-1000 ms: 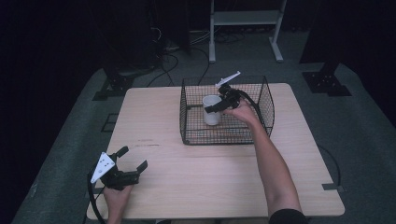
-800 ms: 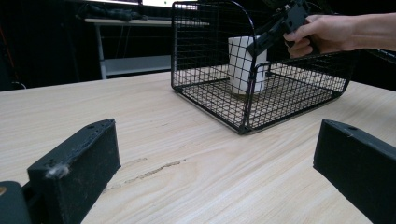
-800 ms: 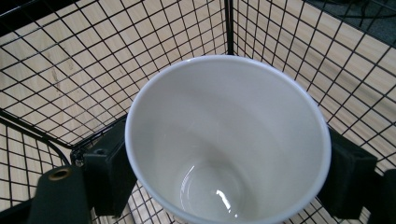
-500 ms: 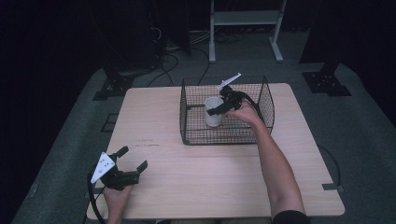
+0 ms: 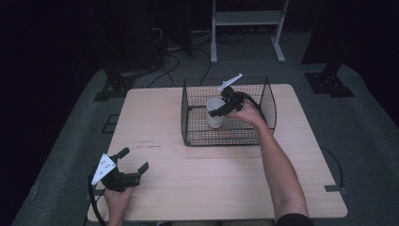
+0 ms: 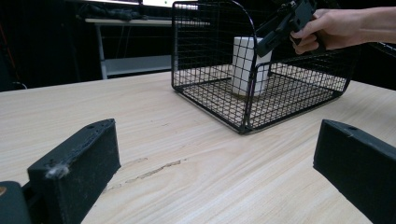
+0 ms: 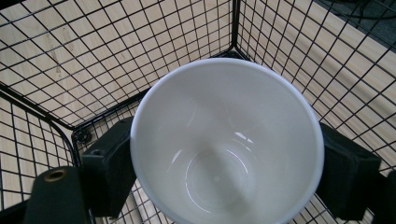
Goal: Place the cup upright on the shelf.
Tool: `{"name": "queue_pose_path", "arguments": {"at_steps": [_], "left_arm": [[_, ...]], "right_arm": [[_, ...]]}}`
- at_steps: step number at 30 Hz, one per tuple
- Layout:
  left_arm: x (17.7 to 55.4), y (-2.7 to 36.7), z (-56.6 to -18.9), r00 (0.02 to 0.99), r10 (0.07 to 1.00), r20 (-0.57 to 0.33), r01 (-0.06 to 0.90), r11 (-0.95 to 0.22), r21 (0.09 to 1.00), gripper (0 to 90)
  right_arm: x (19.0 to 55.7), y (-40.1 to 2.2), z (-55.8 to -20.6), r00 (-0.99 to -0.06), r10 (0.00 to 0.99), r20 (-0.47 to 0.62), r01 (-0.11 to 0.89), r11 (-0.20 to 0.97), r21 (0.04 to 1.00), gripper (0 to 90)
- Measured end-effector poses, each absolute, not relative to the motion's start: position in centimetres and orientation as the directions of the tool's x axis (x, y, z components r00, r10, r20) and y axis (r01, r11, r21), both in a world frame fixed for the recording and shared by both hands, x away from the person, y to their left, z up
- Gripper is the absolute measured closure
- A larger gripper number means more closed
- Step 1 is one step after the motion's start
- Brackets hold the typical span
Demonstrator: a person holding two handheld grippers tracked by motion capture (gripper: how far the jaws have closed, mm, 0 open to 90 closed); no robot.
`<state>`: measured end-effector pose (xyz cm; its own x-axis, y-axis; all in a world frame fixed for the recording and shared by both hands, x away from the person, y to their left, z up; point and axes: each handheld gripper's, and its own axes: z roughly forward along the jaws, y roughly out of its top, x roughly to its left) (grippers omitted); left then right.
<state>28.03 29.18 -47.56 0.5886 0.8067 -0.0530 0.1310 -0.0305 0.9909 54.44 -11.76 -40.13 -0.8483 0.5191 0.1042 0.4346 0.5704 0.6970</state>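
Note:
A white cup (image 5: 215, 113) stands upright on the floor of a black wire basket (image 5: 226, 139) at the table's far middle. My right gripper (image 5: 221, 110) reaches down into the basket from the right, one jaw on each side of the cup (image 7: 224, 140). Its jaws have just been opening; the cup is still between the pads (image 7: 345, 172), whose contact the rim hides. My left gripper (image 5: 124, 167) rests near the front left corner of the table, jaws wide open (image 6: 215, 154) with nothing between them. From there I see the cup (image 6: 245, 65) through the basket's mesh (image 6: 210, 46) and the right gripper (image 6: 271, 37).
The light wooden table (image 5: 197, 183) lies bare between the basket and the left gripper. Past the far edge stand a white metal frame (image 5: 247, 19) and cables on the dark floor. The basket's walls (image 7: 93, 46) close in around the cup.

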Motion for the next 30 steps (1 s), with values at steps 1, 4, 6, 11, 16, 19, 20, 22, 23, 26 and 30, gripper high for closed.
{"name": "queue_pose_path", "arguments": {"at_steps": [1,4,6,11,16,19,20,22,23,26,30], "left_arm": [[28.0,29.2,-47.6,0.588,0.807,-0.053,0.131,-0.031,0.991,0.0],[28.0,29.2,-47.5,0.587,0.808,-0.052,0.130,-0.030,0.991,0.0],[28.0,29.1,-47.5,0.587,0.808,-0.052,0.130,-0.031,0.991,0.0],[28.0,29.1,-47.5,0.589,0.807,-0.052,0.131,-0.032,0.991,0.0],[28.0,29.1,-47.5,0.588,0.807,-0.052,0.131,-0.032,0.991,0.0],[28.0,29.1,-47.5,0.588,0.807,-0.051,0.131,-0.033,0.991,0.0],[28.0,29.1,-47.5,0.588,0.807,-0.051,0.132,-0.033,0.991,0.0],[28.0,29.1,-47.5,0.588,0.807,-0.051,0.132,-0.033,0.991,0.0],[28.0,29.1,-47.5,0.587,0.808,-0.051,0.132,-0.033,0.991,0.0],[28.0,29.1,-47.5,0.586,0.809,-0.050,0.132,-0.034,0.991,0.0],[28.0,29.1,-47.6,0.585,0.810,-0.052,0.133,-0.033,0.991,0.0]], "right_arm": [[54.4,-11.7,-40.2,-0.849,0.518,0.104,0.435,0.573,0.695,17.1],[54.3,-11.6,-40.2,-0.849,0.518,0.099,0.435,0.580,0.689,16.1],[54.3,-11.6,-40.1,-0.848,0.519,0.103,0.435,0.572,0.695,15.2],[54.2,-11.4,-39.9,-0.848,0.521,0.097,0.431,0.570,0.699,13.4],[54.2,-11.4,-39.7,-0.844,0.527,0.097,0.431,0.559,0.708,13.1],[54.2,-11.5,-39.6,-0.841,0.532,0.096,0.427,0.545,0.721,13.0],[54.2,-11.5,-39.5,-0.840,0.532,0.106,0.430,0.535,0.727,12.9],[54.1,-11.5,-39.2,-0.841,0.530,0.109,0.425,0.521,0.740,12.8],[54.1,-11.5,-39.0,-0.842,0.529,0.107,0.420,0.517,0.746,12.3],[54.0,-11.6,-38.5,-0.834,0.542,0.103,0.416,0.494,0.764,12.2],[53.9,-12.0,-37.8,-0.825,0.553,0.116,0.414,0.454,0.789,12.2]]}}
